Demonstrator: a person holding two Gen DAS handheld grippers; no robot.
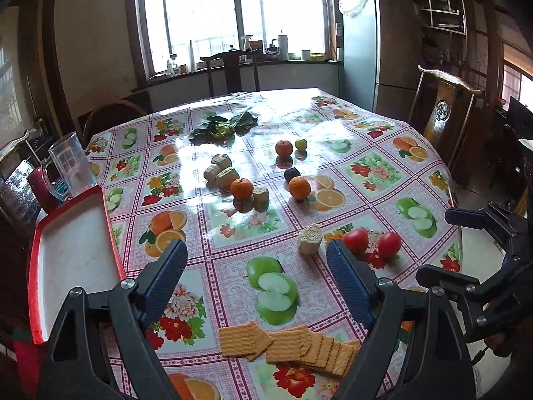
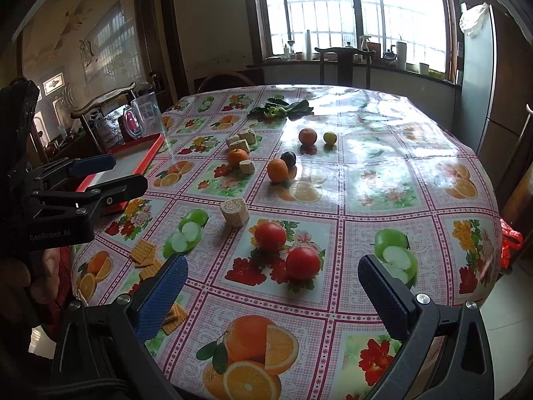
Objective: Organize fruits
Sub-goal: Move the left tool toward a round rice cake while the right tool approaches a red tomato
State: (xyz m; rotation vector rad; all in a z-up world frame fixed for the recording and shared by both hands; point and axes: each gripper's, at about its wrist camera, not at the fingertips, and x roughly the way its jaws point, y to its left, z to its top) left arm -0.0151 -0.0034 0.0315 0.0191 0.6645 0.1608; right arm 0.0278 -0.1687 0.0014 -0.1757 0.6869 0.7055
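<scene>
Real fruits lie on a fruit-print tablecloth. Two red tomatoes (image 2: 270,236) (image 2: 302,262) sit just beyond my right gripper (image 2: 271,273), which is open and empty. Farther off are two oranges (image 2: 277,169) (image 2: 237,156), a dark plum (image 2: 288,159), a reddish fruit (image 2: 307,136) and a small green fruit (image 2: 329,137). My left gripper (image 1: 256,256) is open and empty over the near table. The tomatoes (image 1: 355,240) show to its right, the oranges (image 1: 299,187) (image 1: 242,188) ahead. A red-rimmed white tray (image 1: 71,256) lies at the left edge.
Crackers (image 1: 286,345) lie near the front edge. Puffed rice cakes (image 1: 309,239) (image 1: 221,170) sit among the fruit, leafy greens (image 1: 221,125) at the back. A clear glass pitcher (image 1: 71,163) stands behind the tray. Wooden chairs (image 1: 446,116) surround the table.
</scene>
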